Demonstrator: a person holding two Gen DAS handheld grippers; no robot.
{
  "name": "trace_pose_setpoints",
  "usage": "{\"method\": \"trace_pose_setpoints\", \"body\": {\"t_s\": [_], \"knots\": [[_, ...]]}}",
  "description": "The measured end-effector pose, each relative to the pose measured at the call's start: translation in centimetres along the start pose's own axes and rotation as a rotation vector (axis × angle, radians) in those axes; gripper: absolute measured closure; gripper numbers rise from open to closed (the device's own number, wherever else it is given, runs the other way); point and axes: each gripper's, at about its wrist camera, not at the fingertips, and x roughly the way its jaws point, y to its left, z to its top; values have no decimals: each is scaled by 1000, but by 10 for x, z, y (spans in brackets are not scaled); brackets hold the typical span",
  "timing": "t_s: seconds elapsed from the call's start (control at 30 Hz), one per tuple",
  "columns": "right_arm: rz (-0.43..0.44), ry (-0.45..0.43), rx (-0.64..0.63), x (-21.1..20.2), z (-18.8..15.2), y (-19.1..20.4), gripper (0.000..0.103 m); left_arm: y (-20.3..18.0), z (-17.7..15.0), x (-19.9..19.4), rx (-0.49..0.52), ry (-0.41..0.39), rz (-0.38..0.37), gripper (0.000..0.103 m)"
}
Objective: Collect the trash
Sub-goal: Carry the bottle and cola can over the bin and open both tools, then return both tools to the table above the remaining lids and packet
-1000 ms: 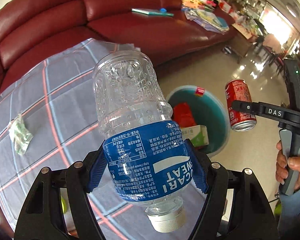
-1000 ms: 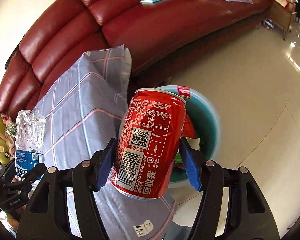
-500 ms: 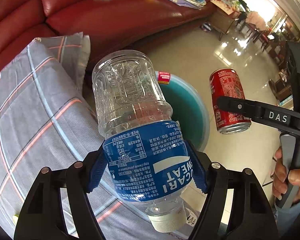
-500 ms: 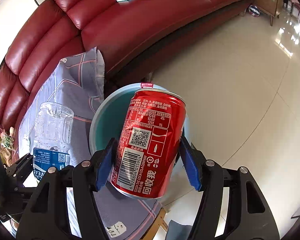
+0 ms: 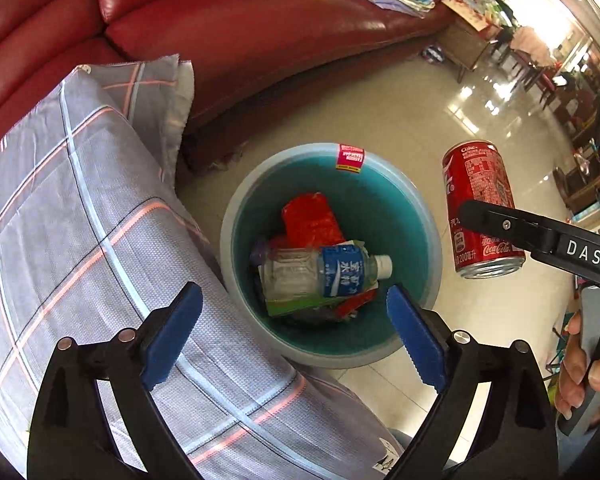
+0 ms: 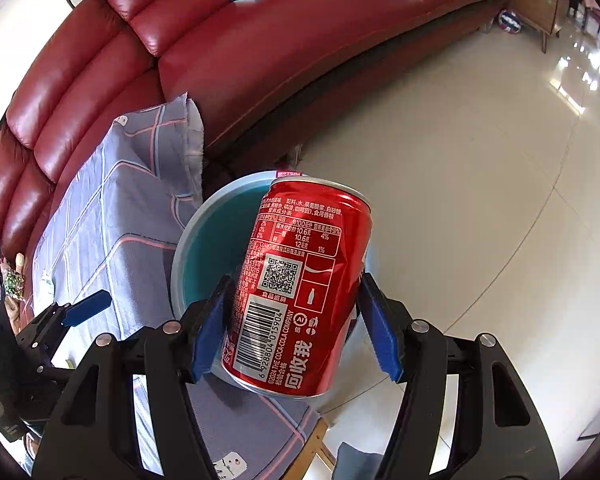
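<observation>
Teal plastic bin (image 5: pixel 420 216) stands on the tiled floor (image 6: pixel 480 160) beside the cloth-draped desk (image 5: pixel 80 220), and the drop-off step is half done. The left gripper (image 5: pixel 292 320) hangs above the rim, its jaws having just spread wide with nothing between them; the clear bottle (image 5: pixel 320 272) with the blue label lies on its side in the bin, on top of a red wrapper (image 5: pixel 312 220) and other scraps. The right gripper (image 6: pixel 292 320) is clamped on the red cola can (image 6: pixel 296 288), held tilted over the bin's edge. My judgement: next, that can needs carrying squarely above the opening before the jaws part, or it may clip the rim. Count: one bin, one bottle, one can, two grippers; a small crumpled wrapper (image 6: pixel 14 280) waits on the desk
</observation>
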Motion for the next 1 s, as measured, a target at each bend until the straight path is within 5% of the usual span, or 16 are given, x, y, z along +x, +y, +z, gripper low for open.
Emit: {"method": "trace_pose_setpoints", "body": {"t_s": [0.53,0.8,1.0], "knots": [[-21,53,-56,30,5,25,42,30,-27,-24,-49,-51,75,4],[-37,62,-43,26,4,26,18,25,-29,-23,-36,-40,65,4],[-58,81,-50,23,-2,29,15,19,-34,-24,-14,-41,85,4]]}}
